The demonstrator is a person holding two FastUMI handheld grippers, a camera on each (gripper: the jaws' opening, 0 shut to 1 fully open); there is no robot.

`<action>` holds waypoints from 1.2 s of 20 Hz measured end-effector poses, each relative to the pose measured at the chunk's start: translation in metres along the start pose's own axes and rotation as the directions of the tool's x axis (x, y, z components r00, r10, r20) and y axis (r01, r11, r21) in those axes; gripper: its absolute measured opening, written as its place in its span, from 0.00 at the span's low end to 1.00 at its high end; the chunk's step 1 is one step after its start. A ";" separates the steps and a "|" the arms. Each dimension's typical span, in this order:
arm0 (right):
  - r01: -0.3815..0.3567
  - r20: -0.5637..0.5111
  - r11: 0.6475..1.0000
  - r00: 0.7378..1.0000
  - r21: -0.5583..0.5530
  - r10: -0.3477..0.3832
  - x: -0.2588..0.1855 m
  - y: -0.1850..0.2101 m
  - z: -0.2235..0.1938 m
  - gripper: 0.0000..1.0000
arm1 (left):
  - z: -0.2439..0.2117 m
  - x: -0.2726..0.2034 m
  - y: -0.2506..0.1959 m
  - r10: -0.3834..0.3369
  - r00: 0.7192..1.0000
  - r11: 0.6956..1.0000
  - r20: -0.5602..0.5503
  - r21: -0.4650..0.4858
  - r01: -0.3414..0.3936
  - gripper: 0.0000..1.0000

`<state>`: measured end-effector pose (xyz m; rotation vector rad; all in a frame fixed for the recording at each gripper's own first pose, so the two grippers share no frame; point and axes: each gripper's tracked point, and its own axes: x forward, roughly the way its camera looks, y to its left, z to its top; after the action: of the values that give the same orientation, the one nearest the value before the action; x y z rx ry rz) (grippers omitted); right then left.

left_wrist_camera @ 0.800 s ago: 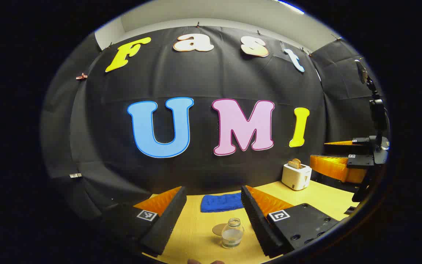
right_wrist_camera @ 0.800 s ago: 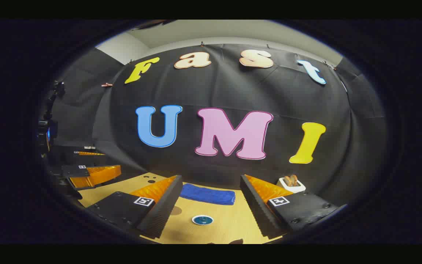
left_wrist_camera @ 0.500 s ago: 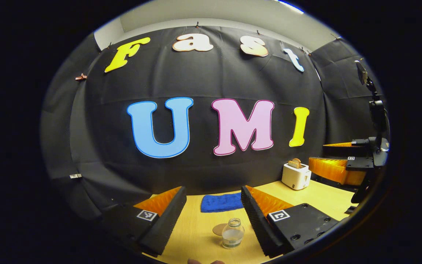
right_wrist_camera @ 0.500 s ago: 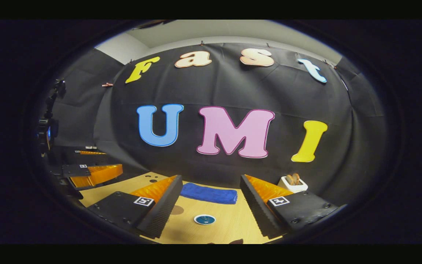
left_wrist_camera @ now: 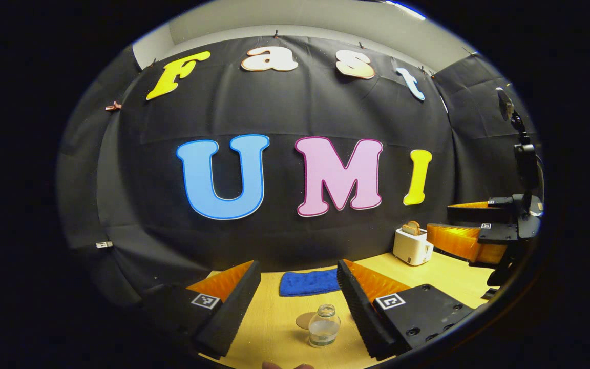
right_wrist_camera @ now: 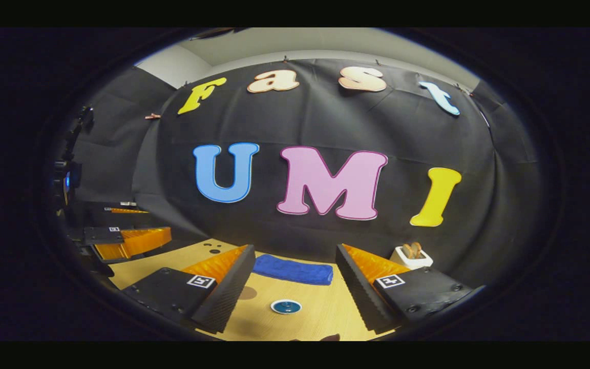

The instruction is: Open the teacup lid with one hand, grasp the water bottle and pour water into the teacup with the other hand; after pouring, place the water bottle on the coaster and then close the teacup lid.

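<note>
Above the wooden table (left_wrist_camera: 443,277), your left gripper (left_wrist_camera: 297,302) hangs with its jaws spread wide and nothing between them; the water bottle (left_wrist_camera: 323,326) stands upright on the table ahead, between the fingers' lines, touching neither, with the round coaster (left_wrist_camera: 304,321) just beside it. Your right gripper (right_wrist_camera: 292,292) is likewise wide open and empty, the lidded teacup (right_wrist_camera: 286,306) on the table ahead of it. A blue cloth (right_wrist_camera: 293,270) lies near the wall, a toaster (left_wrist_camera: 413,245) off to one side.
</note>
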<state>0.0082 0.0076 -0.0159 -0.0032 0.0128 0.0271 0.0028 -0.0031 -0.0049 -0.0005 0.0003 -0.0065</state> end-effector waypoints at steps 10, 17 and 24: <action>-0.026 -0.071 0.999 0.997 0.044 0.029 0.034 0.002 -0.106 0.98 | -0.064 0.014 -0.016 0.008 1.000 1.000 -0.018 0.000 -0.008 0.95; -0.083 -0.143 0.996 0.986 0.026 0.085 0.074 0.001 -0.202 0.98 | -0.129 0.023 -0.033 0.016 0.999 1.000 -0.042 -0.012 -0.017 0.94; -0.118 -0.238 0.993 0.964 0.003 0.115 0.104 0.009 -0.279 0.88 | -0.173 0.036 -0.036 0.015 0.998 0.999 -0.062 -0.049 -0.018 0.95</action>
<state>0.1080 0.0186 -0.2966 -0.0167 0.2531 0.1445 0.0385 -0.0390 -0.1784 -0.0495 0.0626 0.0096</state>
